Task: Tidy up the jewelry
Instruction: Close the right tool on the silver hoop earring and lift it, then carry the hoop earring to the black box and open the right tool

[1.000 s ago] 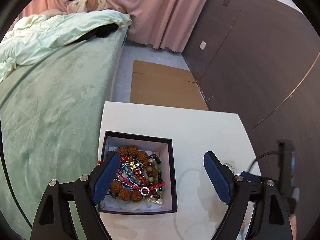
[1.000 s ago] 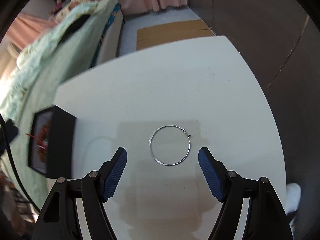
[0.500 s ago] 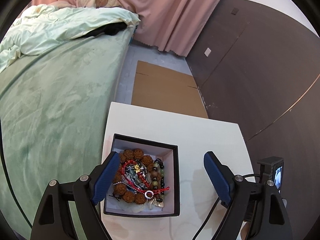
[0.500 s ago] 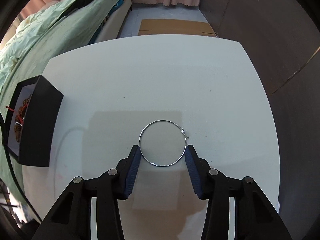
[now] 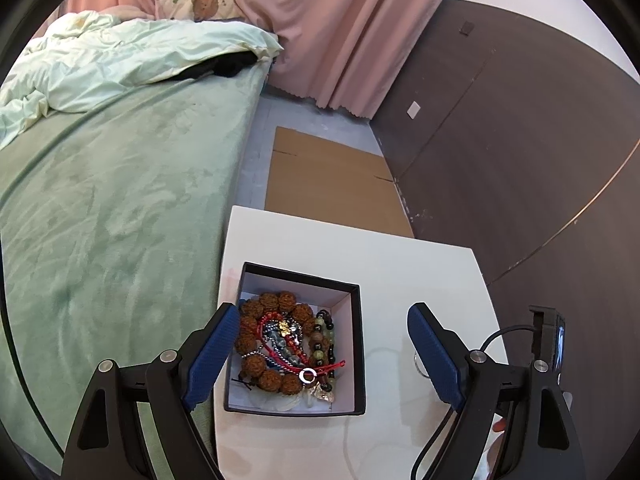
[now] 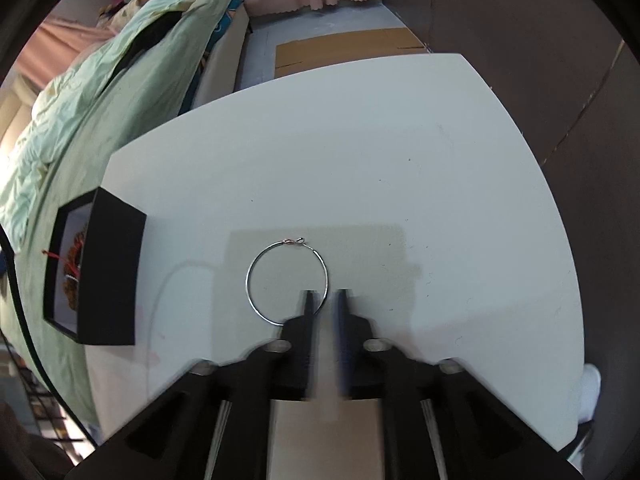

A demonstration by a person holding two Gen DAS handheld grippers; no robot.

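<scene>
A thin silver hoop (image 6: 297, 241) lies flat on the white table (image 6: 360, 140). My right gripper (image 6: 325, 294) points steeply down at it. Its blurred jaws stand narrow and are opening slightly, with the hoop's right rim between them and a gap on each side. A black box (image 5: 300, 276) with a white lining holds a heap of bead bracelets (image 5: 280, 344) and red cords. My left gripper (image 5: 323, 308) hovers wide open above this box and holds nothing. The box (image 6: 112, 272) also shows at the left in the right wrist view.
A green bed (image 5: 100, 220) runs along the table's left edge. Flat cardboard (image 5: 328, 176) lies on the floor beyond the table, under pink curtains. Dark wall panels (image 5: 520, 140) close the right side. A pale thin strand (image 6: 172, 276) lies between box and hoop.
My right gripper's jaws narrowed from straddling the whole hoop to sitting close together over its right rim. The left gripper stayed open and rolled slightly above the box.
</scene>
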